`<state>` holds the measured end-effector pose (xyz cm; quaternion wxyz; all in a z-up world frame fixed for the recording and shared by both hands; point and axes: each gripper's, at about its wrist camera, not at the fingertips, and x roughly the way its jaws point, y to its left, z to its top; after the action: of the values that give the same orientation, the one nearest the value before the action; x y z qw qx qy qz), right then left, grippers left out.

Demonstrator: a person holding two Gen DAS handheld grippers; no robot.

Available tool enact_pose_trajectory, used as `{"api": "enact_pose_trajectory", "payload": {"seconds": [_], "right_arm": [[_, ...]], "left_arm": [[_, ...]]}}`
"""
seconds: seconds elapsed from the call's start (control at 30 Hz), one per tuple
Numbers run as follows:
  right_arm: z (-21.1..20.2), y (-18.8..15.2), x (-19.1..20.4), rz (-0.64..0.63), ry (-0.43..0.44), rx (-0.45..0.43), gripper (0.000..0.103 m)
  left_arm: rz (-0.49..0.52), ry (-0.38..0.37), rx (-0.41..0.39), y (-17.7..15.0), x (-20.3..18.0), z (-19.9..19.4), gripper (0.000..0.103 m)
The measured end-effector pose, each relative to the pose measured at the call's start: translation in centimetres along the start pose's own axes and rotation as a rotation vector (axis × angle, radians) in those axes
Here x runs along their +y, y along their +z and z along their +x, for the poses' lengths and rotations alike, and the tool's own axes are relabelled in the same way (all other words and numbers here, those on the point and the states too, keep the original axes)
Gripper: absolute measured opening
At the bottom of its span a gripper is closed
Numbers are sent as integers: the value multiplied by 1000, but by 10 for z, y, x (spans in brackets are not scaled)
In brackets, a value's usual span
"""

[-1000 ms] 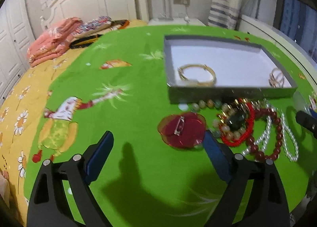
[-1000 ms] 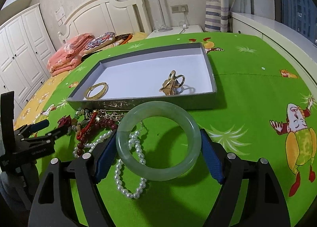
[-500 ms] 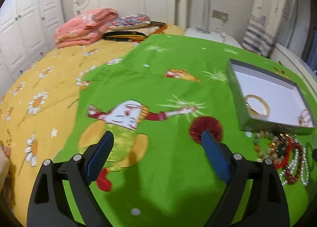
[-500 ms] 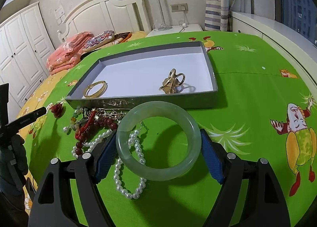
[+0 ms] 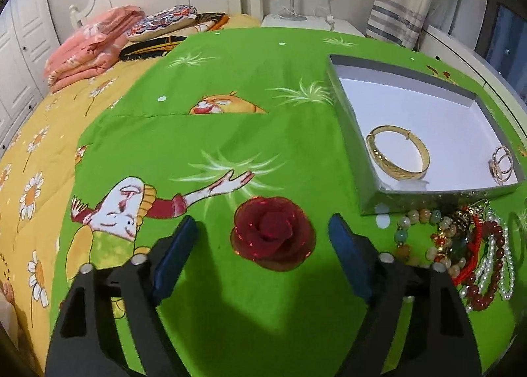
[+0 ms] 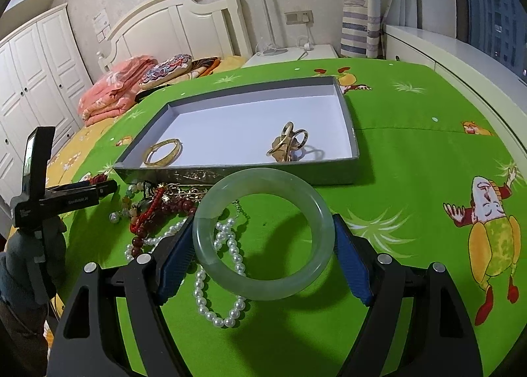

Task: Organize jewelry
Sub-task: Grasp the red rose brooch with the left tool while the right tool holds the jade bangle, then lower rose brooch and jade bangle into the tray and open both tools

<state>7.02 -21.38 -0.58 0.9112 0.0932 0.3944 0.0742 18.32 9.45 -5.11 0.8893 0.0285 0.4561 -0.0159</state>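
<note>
A dark red rose brooch (image 5: 273, 233) lies on the green cloth (image 5: 230, 294) between the blue pads of my left gripper (image 5: 263, 228). Its jaws are closing, with a gap left on both sides of the rose. My right gripper (image 6: 263, 232) is shut on a pale green jade bangle (image 6: 263, 179), held above the cloth just in front of the grey box (image 6: 329, 176). Inside the box lie a gold bangle (image 5: 398, 154) and gold rings (image 5: 500, 161). A tangle of bead bracelets (image 5: 461, 245) and a pearl necklace (image 6: 224, 278) lies at the box's near wall.
The cloth covers a bed with a yellow daisy quilt (image 5: 29, 179). Folded pink bedding (image 5: 89, 47) and cushions lie by the white headboard. A white ledge (image 6: 461, 47) runs along the right side. In the right wrist view a gloved hand (image 6: 29, 255) holds the left gripper.
The left gripper has swung back toward the rose, which now sits between its jaws, and the jaws stand narrower. The right gripper and the jade bangle have not moved.
</note>
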Motion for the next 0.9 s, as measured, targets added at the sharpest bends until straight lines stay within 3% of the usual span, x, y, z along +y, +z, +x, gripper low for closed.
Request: {"api": "enact_pose_trajectory", "payload": {"seconds": [0.07, 0.13, 0.5, 0.9], "right_arm": [[0, 0, 0, 2, 2, 0, 75], [0, 0, 0, -3, 3, 0, 75], [-10, 6, 5, -45, -1, -31, 75], [8, 64, -5, -103, -36, -58, 75]], "left_arm": [[10, -10, -3, 0, -1, -1, 56], [30, -18, -12, -3, -4, -4, 48], [40, -42, -75, -7, -6, -37, 48], [148, -146, -142, 59, -73, -48, 48]]}}
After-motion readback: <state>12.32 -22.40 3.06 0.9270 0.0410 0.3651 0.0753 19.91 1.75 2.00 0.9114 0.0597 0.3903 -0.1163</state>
